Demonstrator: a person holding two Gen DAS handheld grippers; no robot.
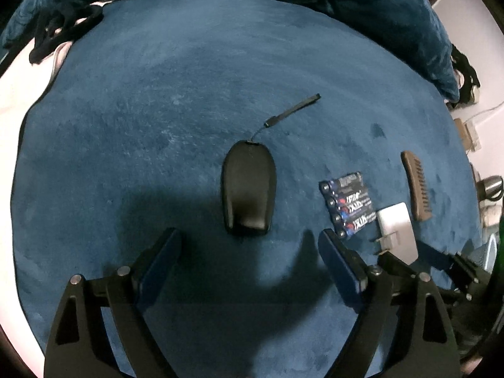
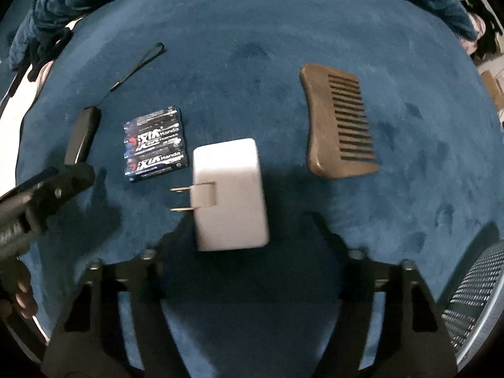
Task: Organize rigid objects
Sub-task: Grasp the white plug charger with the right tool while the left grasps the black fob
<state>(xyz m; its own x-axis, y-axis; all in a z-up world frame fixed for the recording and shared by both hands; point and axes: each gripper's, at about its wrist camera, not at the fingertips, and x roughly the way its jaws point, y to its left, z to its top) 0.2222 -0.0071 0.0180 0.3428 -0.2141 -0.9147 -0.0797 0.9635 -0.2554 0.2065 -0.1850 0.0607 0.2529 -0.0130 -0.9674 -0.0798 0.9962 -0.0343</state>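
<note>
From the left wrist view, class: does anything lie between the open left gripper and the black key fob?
Nothing visible does. Only bare blue blanket separates the left gripper from the black key fob; the battery pack lies off to one side.

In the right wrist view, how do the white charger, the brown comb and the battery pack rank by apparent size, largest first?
1. white charger, though it lies nearest the camera, which enlarges it.
2. brown comb, close to the charger in apparent size, so these two are uncertain.
3. battery pack, clearly the smallest.
</note>
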